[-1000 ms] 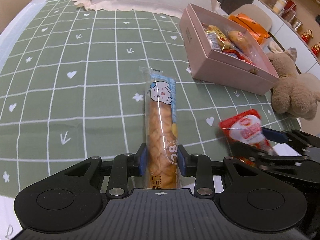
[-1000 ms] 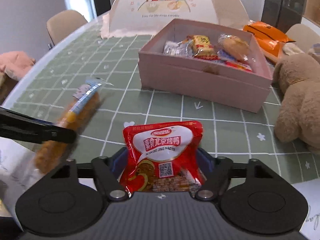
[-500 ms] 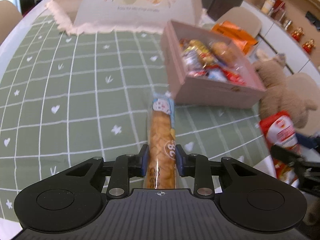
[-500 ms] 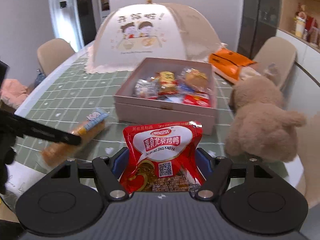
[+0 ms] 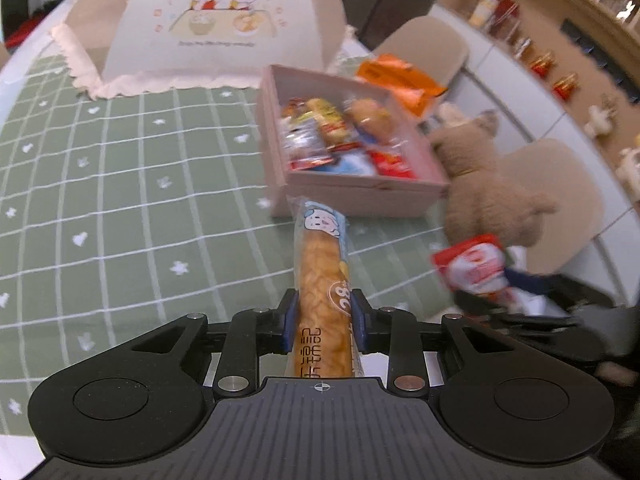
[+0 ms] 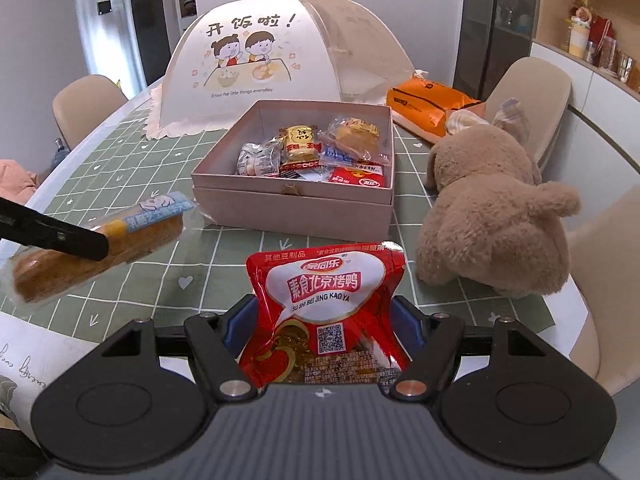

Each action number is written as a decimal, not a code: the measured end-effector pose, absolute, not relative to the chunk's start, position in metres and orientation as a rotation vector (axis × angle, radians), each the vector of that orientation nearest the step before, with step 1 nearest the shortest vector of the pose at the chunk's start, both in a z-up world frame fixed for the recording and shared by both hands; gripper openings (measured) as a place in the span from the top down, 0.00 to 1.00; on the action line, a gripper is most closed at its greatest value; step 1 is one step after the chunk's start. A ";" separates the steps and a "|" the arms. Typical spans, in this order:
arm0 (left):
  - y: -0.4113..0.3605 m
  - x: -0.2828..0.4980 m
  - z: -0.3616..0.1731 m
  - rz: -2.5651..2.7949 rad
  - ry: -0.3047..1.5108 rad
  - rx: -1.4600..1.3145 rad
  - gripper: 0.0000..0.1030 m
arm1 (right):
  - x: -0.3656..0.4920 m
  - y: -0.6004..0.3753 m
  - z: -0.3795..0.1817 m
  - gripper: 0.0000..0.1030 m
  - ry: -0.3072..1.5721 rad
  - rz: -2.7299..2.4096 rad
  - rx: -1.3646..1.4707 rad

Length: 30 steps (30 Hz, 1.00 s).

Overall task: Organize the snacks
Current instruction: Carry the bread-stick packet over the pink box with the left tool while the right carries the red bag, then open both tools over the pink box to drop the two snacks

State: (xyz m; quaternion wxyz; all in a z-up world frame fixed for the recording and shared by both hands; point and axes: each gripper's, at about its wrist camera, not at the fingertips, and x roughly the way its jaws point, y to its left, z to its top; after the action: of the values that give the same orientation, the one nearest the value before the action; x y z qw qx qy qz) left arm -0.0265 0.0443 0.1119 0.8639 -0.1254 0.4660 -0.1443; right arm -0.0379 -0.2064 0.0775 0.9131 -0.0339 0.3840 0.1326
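My left gripper (image 5: pixel 322 320) is shut on a long fried-twist snack pack (image 5: pixel 322 276) with a blue cartoon top, held above the green tablecloth and pointing at the pink snack box (image 5: pixel 360 192). My right gripper (image 6: pixel 320 330) is shut on a red pouch (image 6: pixel 326 304) with white label, held in the air in front of the same box (image 6: pixel 292 208). The box is open and holds several wrapped snacks. The twist pack (image 6: pixel 100 244) shows at the left in the right wrist view, and the red pouch (image 5: pixel 472 268) at the right in the left wrist view.
A brown plush toy (image 6: pixel 492 208) sits right of the box. A white mesh food cover (image 6: pixel 276 60) stands behind it, with an orange bag (image 6: pixel 428 104) at the back right. Chairs (image 6: pixel 528 96) ring the table (image 5: pixel 120 200). Paper (image 6: pixel 36 356) lies at the near left edge.
Both grippers have risen and tilted up with their packs held, so the box and food cover show more fully. The twist pack now points closer to the box.
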 end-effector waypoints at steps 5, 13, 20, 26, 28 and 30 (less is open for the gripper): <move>0.045 -0.020 0.190 -0.385 0.763 -0.311 0.69 | -0.040 -0.211 0.087 0.30 0.773 0.261 -0.059; 0.029 0.059 0.277 -0.460 0.453 -0.314 0.68 | -0.044 -0.213 0.113 0.30 0.686 0.228 -0.056; 0.042 0.122 0.190 -0.366 0.625 -0.315 0.66 | -0.059 -0.221 0.109 0.29 0.687 0.177 -0.072; 0.064 0.083 0.145 -0.333 0.714 -0.410 0.66 | -0.048 -0.238 0.115 0.29 0.729 0.170 -0.017; 0.063 0.065 0.135 -0.323 0.742 -0.396 0.66 | -0.038 -0.234 0.134 0.29 0.671 0.181 -0.055; 0.057 0.051 0.129 -0.306 0.771 -0.359 0.66 | -0.024 -0.226 0.159 0.29 0.601 0.202 -0.101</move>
State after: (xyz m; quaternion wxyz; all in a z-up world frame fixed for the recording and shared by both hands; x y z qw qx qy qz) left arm 0.0508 0.0565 0.1294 0.8997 -0.1734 0.3723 -0.1476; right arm -0.0236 -0.2258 0.1586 0.9489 -0.0496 0.2953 0.0994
